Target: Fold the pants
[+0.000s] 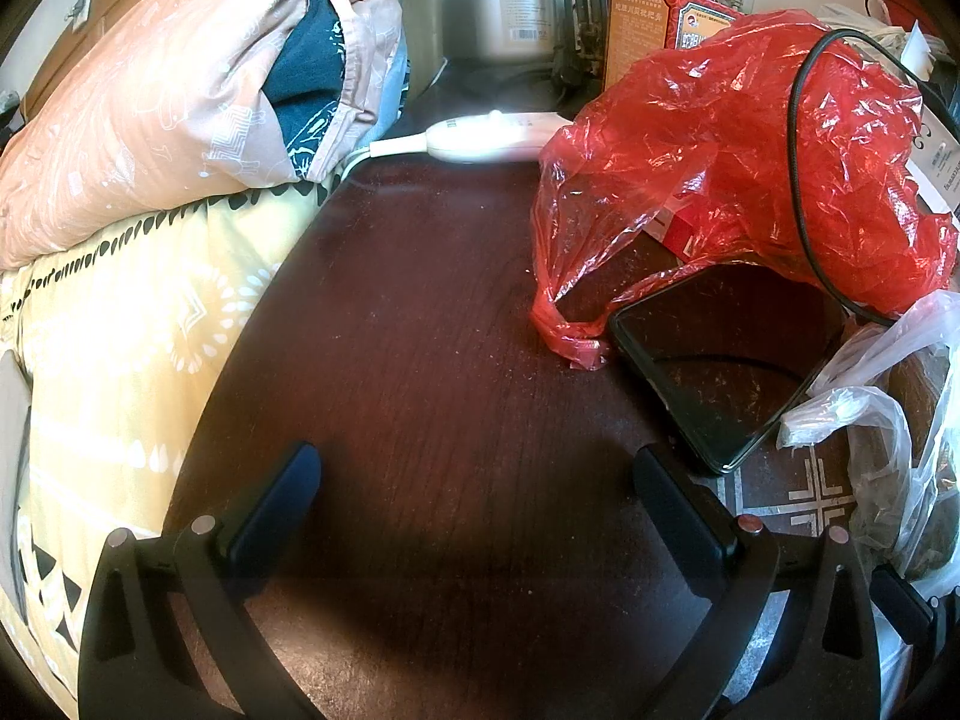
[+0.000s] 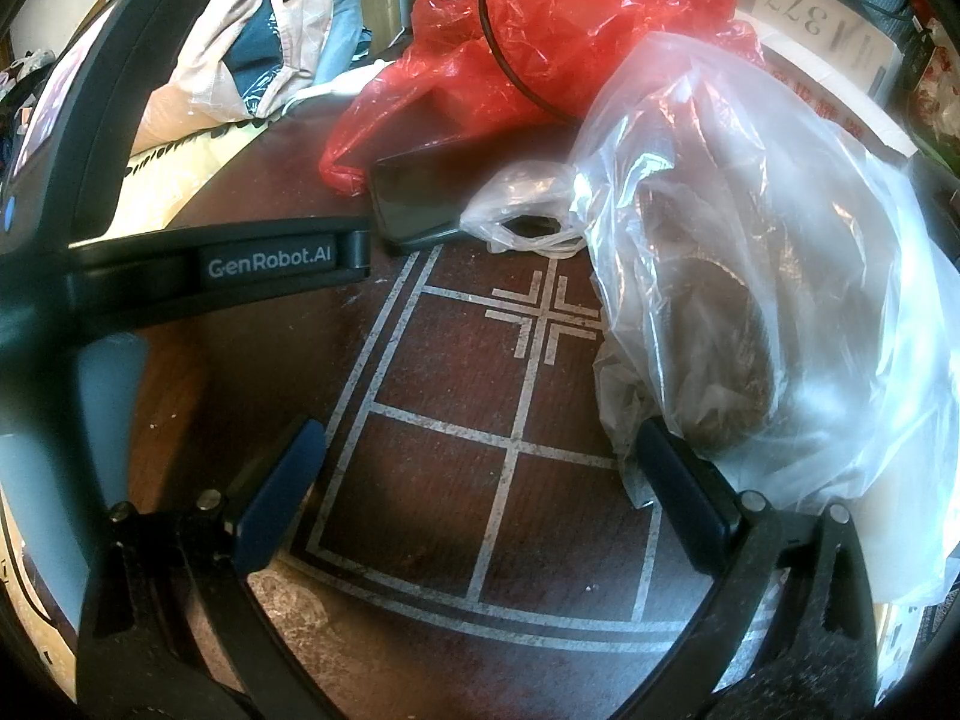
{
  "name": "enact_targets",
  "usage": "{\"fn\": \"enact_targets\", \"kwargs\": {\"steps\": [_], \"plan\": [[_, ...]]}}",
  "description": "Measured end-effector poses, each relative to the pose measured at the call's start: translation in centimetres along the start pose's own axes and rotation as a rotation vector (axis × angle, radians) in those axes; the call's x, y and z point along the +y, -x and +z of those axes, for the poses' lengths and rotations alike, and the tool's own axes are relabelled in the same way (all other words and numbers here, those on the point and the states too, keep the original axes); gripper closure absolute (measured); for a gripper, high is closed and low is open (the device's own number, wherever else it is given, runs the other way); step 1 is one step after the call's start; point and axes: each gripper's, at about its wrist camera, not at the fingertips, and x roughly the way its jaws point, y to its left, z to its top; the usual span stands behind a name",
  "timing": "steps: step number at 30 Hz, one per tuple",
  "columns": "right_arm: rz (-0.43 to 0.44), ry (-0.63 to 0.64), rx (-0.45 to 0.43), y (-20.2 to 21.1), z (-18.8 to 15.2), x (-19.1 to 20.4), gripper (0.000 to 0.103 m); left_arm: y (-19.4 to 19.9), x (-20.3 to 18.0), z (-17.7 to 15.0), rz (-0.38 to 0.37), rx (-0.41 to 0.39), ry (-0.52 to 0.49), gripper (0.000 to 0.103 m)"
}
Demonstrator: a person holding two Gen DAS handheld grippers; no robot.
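Observation:
No pants show in either view. My left gripper [image 1: 477,480] is open and empty, low over a dark wooden table [image 1: 420,312]. My right gripper [image 2: 480,456] is open and empty over the same table [image 2: 444,480], where white inlaid lines run. The left gripper's body [image 2: 198,258] shows at the left of the right wrist view. A heap of pink and dark blue cloth [image 1: 198,78] lies on a yellow patterned bed cover [image 1: 120,348] left of the table; it also shows in the right wrist view [image 2: 258,36].
A red plastic bag [image 1: 738,168] with a black cable over it, a black phone [image 1: 720,372] and a clear bag [image 2: 768,276] with something brown inside crowd the table's right. A white corded controller [image 1: 480,138], a jar [image 1: 513,6] and boxes stand at the back.

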Motion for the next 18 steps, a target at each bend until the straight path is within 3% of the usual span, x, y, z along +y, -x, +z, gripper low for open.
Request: {"fn": "enact_targets", "kwargs": {"steps": [18], "plan": [[0.024,0.020,0.013,0.00,0.00,0.02,0.000,-0.01,0.00,0.00,0.001,0.000,0.000,0.000]]}}
